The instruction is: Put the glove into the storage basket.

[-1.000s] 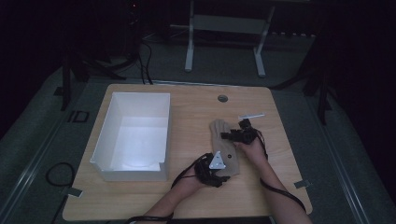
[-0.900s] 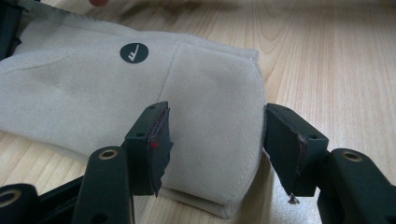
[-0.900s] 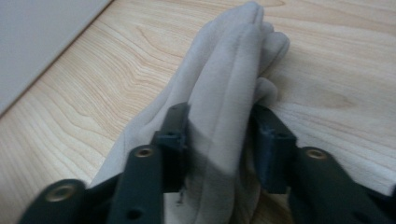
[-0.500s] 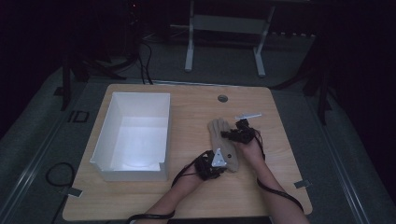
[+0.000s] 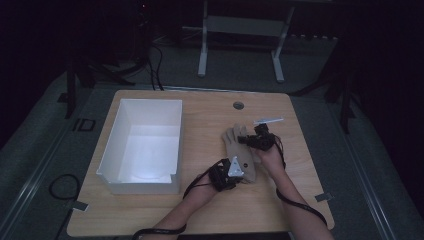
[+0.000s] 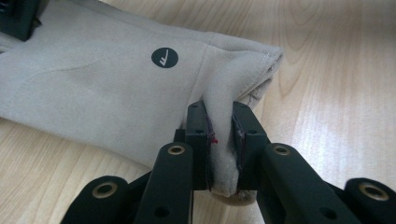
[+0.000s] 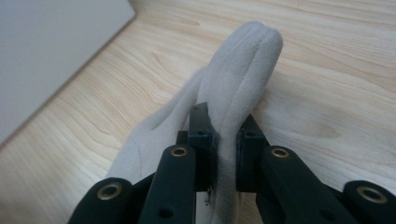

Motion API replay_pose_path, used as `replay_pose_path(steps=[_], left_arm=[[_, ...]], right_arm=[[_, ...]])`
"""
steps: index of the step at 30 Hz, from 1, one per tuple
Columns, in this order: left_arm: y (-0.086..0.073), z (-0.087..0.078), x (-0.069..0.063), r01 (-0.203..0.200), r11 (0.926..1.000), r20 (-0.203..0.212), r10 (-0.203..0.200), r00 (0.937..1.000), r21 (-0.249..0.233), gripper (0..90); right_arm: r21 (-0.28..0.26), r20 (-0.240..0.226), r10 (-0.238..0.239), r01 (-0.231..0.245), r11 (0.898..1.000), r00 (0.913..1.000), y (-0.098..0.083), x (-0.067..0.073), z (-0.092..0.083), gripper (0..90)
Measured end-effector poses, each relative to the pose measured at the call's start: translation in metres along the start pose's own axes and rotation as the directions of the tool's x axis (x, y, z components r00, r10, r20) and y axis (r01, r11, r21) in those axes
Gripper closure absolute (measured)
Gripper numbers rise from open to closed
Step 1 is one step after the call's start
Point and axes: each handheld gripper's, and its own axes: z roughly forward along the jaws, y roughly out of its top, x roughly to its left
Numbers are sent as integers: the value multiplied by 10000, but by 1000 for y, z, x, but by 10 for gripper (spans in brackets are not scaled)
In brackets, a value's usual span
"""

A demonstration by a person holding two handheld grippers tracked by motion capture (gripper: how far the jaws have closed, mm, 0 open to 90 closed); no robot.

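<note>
Centrally, a round black logo patch (image 6: 164,58) is borne by the beige suede glove (image 5: 240,152), pinched by left gripper (image 6: 223,140) and right gripper (image 7: 224,140); hands were drawn closer.

Dim room, grey floor (image 5: 350,165) (metal stand (image 5: 240,30) behind).

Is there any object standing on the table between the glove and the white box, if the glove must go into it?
Nothing visible does. The glove, pinched by the left gripper and right gripper, lies right of the white box in the high view, with bare table between them; the near wall must be cleared.
</note>
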Motion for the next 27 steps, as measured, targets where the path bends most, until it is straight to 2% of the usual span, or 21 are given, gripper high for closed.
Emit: replay_pose_path(steps=[3, 13, 20, 22, 27], left_arm=[[3, -6, 2, -30, 10000, -94, 29, 10000, -27, 801], [13, -25, 8, -190, 9998, -465, 190, 9987, 4, 800], [19, -36, 12, -174, 9998, -565, 168, 9983, -91, 800], [27, -47, 14, -389, 9992, -719, 384, 9967, -49, 800], [34, -59, 17, -475, 9988, -895, 465, 9949, -93, 800]], right_arm=[[-207, -124, 216, -219, 9995, 9997, 3, 0, -5, 809], [-871, -193, 167, -183, 9960, 9997, 20, 8, -25, 809], [-1195, -288, 26, -60, 9928, 9996, 34, 16, -39, 809], [-1388, -376, -70, 17, 9903, 9993, 43, 22, -46, 809], [-1688, -544, -28, -64, 9856, 9985, 55, 29, -55, 809]])
